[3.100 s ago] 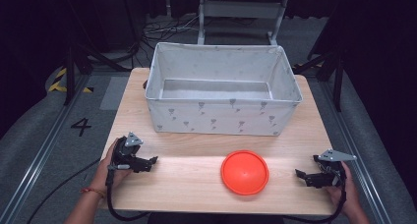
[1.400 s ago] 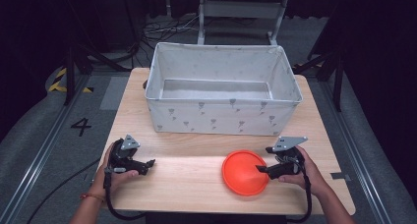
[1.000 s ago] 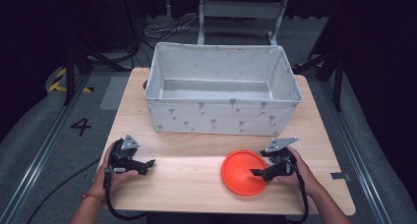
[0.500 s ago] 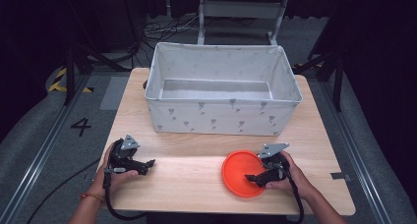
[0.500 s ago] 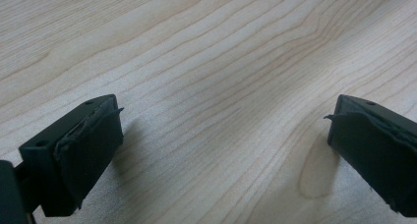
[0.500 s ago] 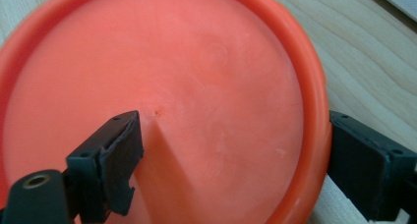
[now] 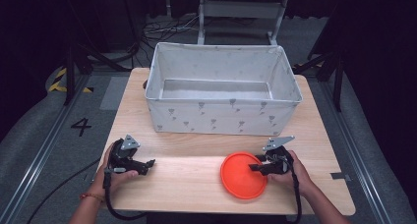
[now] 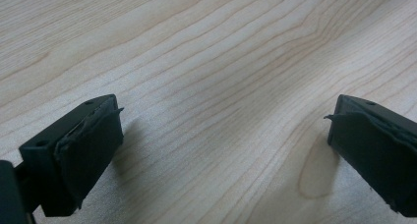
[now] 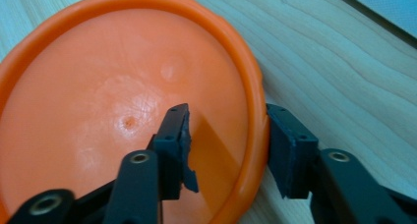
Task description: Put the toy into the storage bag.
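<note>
Orange plate [image 7: 244, 175]: lies flat near the bench's [image 7: 196, 184] front edge, right of middle.
Right gripper [image 9: 228, 150]: jaws parted, straddling the plate's rim, not yet clamped.
Left gripper [image 8: 221, 150]: jaws wide apart over bare wood.
Advice: seat the rim deep between the pads, then squeeze squarely.

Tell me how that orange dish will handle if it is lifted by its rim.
The orange dish looks like thin, glossy plastic, so it is probably light and a bit slippery. The right tool straddles only one edge, so the dish may droop or flex. Its raised rim should help the grip.
</note>
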`<state>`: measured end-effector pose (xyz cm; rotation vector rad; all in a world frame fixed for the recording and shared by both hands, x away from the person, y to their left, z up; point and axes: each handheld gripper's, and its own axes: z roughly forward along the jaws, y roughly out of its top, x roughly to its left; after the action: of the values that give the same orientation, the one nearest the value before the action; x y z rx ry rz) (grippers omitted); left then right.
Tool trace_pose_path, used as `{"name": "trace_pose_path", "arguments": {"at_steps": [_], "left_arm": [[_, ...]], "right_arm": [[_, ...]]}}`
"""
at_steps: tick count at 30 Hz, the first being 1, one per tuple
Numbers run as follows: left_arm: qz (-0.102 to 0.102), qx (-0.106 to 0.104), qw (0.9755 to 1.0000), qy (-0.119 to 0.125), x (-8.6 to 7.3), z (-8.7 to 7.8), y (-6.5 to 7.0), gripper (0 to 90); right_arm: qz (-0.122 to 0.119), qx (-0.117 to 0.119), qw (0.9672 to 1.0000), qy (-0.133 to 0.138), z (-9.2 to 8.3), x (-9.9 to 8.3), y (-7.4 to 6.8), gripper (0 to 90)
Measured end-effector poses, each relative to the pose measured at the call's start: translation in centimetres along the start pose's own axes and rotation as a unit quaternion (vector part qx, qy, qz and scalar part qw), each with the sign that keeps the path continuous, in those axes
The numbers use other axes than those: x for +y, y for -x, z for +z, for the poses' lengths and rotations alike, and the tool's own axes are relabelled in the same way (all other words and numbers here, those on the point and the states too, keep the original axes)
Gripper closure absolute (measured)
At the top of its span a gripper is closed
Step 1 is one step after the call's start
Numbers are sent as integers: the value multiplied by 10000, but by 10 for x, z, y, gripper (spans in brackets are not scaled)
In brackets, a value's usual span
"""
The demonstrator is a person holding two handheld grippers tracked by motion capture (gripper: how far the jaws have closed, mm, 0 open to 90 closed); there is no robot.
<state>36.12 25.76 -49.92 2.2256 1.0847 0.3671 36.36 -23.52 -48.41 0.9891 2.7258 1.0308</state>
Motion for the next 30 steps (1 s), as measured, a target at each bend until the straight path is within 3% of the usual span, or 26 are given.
{"name": "trace_pose_path", "arguments": {"at_steps": [11,21,30], "left_arm": [[-1,0,10000,-1,0,0,0,5],[-6,8,10000,1,0,0,0,5],[19,39,10000,16,0,0,0,5]], "right_arm": [[-108,164,9997,155,-15,6,2,728],[-592,393,9964,455,-46,17,-11,818],[-1092,261,9928,417,-64,31,-28,825]]}}
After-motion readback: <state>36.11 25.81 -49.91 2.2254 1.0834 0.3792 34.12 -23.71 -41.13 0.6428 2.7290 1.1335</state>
